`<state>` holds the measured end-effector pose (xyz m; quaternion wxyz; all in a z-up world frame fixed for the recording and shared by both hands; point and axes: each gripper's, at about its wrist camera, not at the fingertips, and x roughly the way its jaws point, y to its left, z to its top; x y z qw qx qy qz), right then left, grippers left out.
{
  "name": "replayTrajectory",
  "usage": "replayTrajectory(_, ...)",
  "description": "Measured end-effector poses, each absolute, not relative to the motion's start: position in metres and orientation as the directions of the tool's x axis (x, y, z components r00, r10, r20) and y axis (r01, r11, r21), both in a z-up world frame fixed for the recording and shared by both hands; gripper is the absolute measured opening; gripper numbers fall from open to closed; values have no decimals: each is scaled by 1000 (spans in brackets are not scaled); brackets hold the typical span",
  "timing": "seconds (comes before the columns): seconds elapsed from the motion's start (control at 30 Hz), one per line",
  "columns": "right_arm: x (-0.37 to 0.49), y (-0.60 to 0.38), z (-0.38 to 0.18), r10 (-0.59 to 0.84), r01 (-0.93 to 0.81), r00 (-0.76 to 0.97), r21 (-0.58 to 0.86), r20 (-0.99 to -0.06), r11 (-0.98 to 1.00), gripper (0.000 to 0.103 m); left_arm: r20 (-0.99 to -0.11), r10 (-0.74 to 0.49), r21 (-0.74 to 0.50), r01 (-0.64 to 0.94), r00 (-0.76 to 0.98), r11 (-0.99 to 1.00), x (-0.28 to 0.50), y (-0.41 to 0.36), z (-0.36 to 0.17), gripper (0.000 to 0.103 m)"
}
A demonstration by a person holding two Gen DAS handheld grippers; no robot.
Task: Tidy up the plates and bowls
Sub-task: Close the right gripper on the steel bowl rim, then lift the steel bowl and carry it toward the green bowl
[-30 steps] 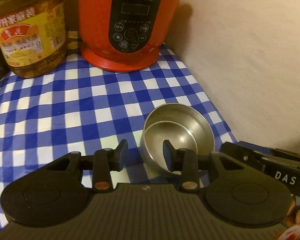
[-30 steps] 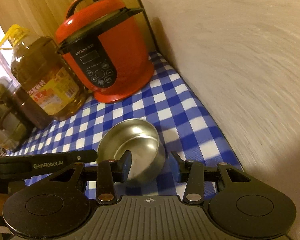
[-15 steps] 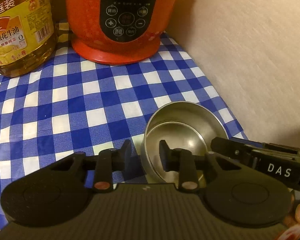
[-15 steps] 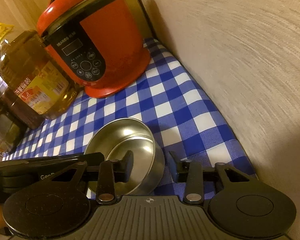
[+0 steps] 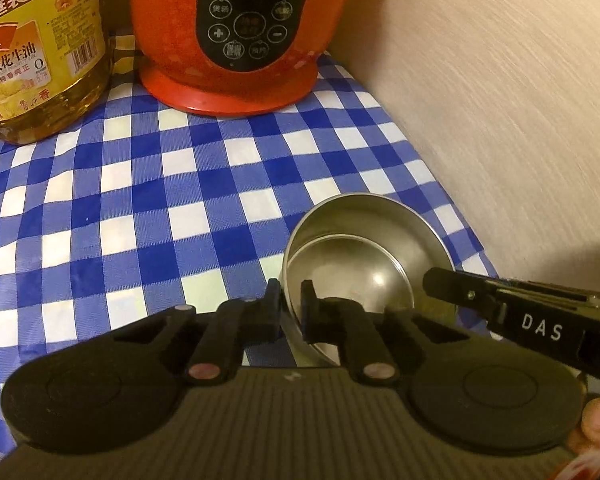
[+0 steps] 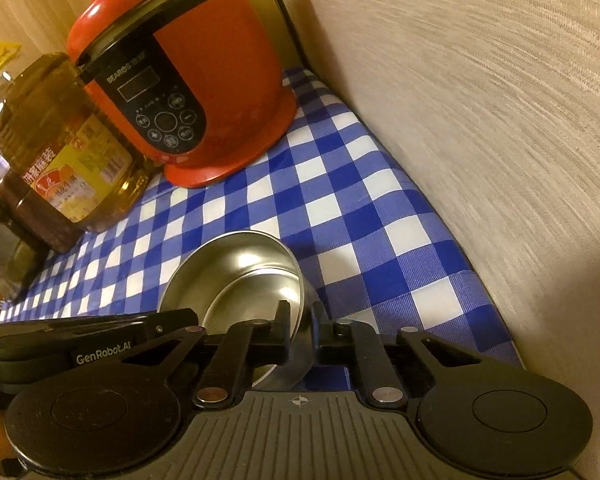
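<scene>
The checked cloth (image 5: 148,216) covers the table; on it the red cooker (image 5: 236,36) stands at twelve o'clock, with the oil bottle (image 5: 40,52) at ten o'clock beside it. The steel bowl (image 5: 364,256) sits at four o'clock in the left view, close to the wall (image 5: 500,100); there seem to be two bowls nested. The left gripper (image 5: 291,300) is pinched narrow on the near-left rim. The right gripper (image 6: 300,320) is clamped the same way on the right rim.

Risks, as I judge them: thin slick steel may slip from such small pinches. If the hands lift unevenly, the bowl could tilt or twist free. If it is a nested pair, the inner one may rattle or slide out.
</scene>
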<state>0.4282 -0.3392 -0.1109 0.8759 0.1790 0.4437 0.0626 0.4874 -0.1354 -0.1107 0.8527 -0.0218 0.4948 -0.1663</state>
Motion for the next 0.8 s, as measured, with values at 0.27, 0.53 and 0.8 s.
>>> replayTrajectory(0.27, 402, -340, -98, 272, 55, 598, 377, -754, 924, 8, -842, -304, -202, 261, 446, 944, 463, -134, -95, 7)
replayTrajectory(0.53, 349, -347, -69, 267, 76, 610, 390, -747, 918, 7, -826, -320, -198, 293, 464, 935, 415, -143, -59, 7)
replayTrajectory(0.8, 280, -352, -35, 255, 81, 637, 393, -727, 916, 7, -802, -351, -229, 295, 483, 928, 349, -135, -32, 7)
